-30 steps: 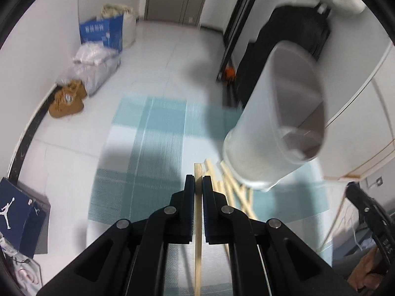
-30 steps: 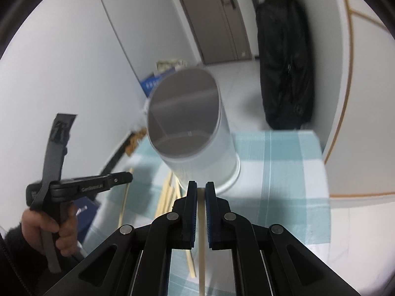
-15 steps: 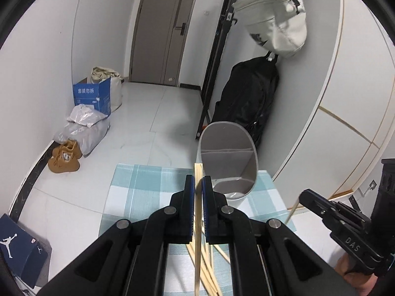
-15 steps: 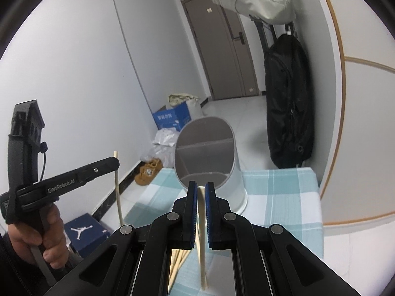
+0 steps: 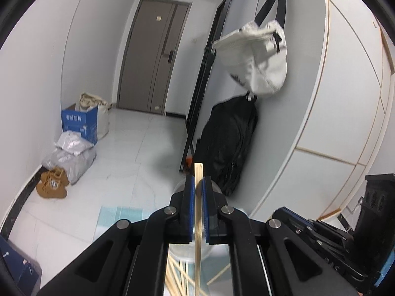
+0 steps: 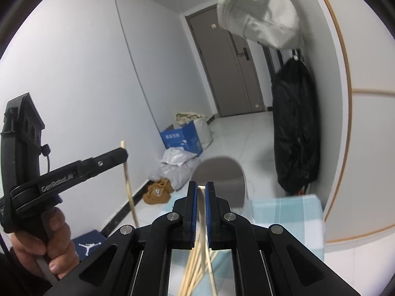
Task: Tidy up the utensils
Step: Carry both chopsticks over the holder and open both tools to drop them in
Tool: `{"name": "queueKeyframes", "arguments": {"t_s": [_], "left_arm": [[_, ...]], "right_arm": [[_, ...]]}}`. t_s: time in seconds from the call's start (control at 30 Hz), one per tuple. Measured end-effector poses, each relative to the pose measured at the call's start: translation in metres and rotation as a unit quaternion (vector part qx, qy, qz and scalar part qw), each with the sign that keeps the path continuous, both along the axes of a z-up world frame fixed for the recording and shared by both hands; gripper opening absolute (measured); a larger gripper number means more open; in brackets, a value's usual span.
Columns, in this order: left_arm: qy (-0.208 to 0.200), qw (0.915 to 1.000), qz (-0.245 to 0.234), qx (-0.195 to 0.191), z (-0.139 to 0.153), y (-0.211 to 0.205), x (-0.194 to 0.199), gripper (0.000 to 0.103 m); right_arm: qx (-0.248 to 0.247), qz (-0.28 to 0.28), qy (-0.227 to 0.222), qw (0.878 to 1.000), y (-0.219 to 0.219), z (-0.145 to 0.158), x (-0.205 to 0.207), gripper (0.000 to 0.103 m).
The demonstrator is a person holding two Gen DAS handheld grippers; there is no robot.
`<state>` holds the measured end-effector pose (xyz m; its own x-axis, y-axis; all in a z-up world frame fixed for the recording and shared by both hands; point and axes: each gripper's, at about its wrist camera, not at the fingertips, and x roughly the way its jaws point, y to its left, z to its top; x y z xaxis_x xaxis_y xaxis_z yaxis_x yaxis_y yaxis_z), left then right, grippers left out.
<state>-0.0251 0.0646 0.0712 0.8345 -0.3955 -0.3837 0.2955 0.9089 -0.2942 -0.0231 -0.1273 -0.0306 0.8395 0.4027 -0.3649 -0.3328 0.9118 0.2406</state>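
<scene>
My left gripper [image 5: 196, 185] is shut on a wooden chopstick [image 5: 198, 222] that stands upright between the blue pads. It also shows in the right wrist view [image 6: 124, 155], raised at the left with its chopstick [image 6: 128, 185]. My right gripper [image 6: 201, 190] is shut on another pale chopstick [image 6: 202, 222]. The white utensil holder [image 6: 222, 182] stands on the checked cloth [image 6: 284, 212] just beyond the right gripper's tips; in the left wrist view only its rim [image 5: 180, 185] shows behind the fingers. Several loose chopsticks [image 6: 192, 271] lie on the cloth below the grippers.
A black bag [image 6: 293, 135] and a white bag [image 6: 259, 14] hang at the right wall. A blue box [image 5: 80, 123], plastic bags [image 5: 69, 157] and brown shoes [image 5: 51, 185] sit on the floor at the left. A grey door [image 5: 153, 56] is at the back.
Both grippers have risen and tilted up with their chopsticks, so the holder and cloth have dropped low in both views. The grips have not changed.
</scene>
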Motion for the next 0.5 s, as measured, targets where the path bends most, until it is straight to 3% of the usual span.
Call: {"name": "queueKeyframes", "arguments": {"t_s": [0.2,0.5], "left_arm": [[-0.034,0.9994,0.007,-0.008,0.021,-0.003,0.025,0.002],[-0.055,0.998,0.021,-0.02,0.026,-0.007,0.07,0.002]], "right_arm": [[0.009,0.006,-0.018,1.0,-0.001,0.041,0.021,0.005],[0.006,-0.003,-0.034,0.999,-0.003,0.087,0.07,0.005]]}}
